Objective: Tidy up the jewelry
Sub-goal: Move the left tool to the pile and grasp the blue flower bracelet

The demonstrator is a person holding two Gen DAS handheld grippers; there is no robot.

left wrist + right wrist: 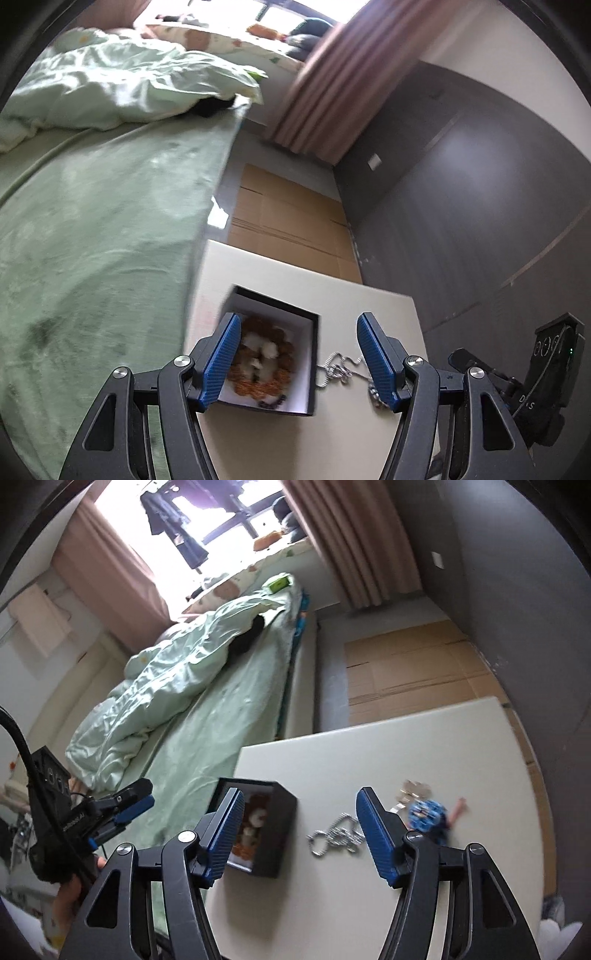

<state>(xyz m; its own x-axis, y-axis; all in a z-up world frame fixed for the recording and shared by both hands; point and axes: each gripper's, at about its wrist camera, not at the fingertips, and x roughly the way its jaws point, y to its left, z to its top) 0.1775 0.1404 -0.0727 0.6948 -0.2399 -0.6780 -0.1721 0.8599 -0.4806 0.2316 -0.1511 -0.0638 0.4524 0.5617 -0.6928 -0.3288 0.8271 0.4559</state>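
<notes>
A black box (312, 354) with a white lining sits at the left edge of the white tabletop (351, 295). It holds an amber bead bracelet (258, 387) and some white pieces. My left gripper (298, 317) hangs open over the box, nothing between its blue pads. A tangled silver chain (340, 369) lies just right of the box. In the right wrist view my right gripper (300, 792) is open and empty above the table, spanning the box (280, 812) and the chain (332, 840). Behind its right finger lie a blue beaded piece (424, 814) and small silver pieces (415, 788).
A bed with a green sheet (221, 738) and a rumpled duvet (166, 686) runs along the table's left side. Flattened cardboard (406, 672) covers the floor beyond the table, with a grey wall (480, 184) to the right. The left gripper (142, 797) shows at the left.
</notes>
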